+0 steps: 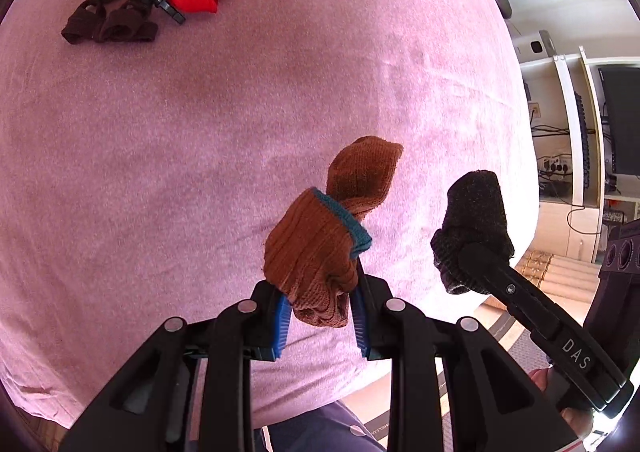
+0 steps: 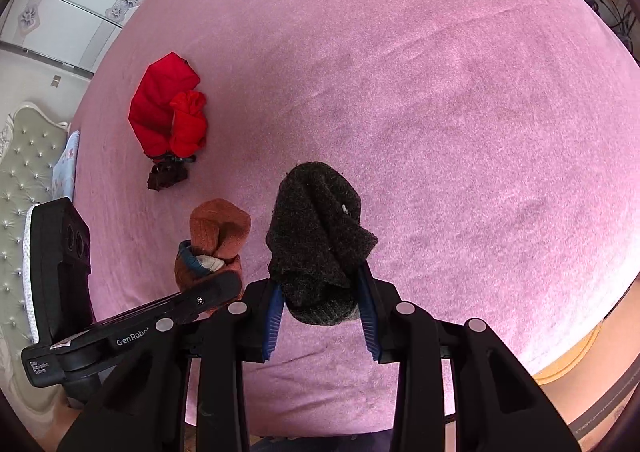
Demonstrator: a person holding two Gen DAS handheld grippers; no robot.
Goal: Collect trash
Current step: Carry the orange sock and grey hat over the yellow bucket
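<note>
Hanging bunched between the blue pads of the left gripper [image 1: 320, 312], a brown sock [image 1: 320, 252] with a teal cuff is clamped and lifted clear of the pink bed [image 1: 200, 152]; its toe end sticks up past the fingers; just beside it, the right gripper [image 2: 320, 316] is clamped on a black sock [image 2: 316, 244], likewise bunched and held above the bed cover; the two grippers sit close together, each showing in the other's view; farther off on the bed lies a pile of red cloth [image 2: 168, 108] with a dark brown bundle [image 1: 108, 24] touching it and a black clip [image 1: 168, 6] at its edge; no container shows in either view.
</note>
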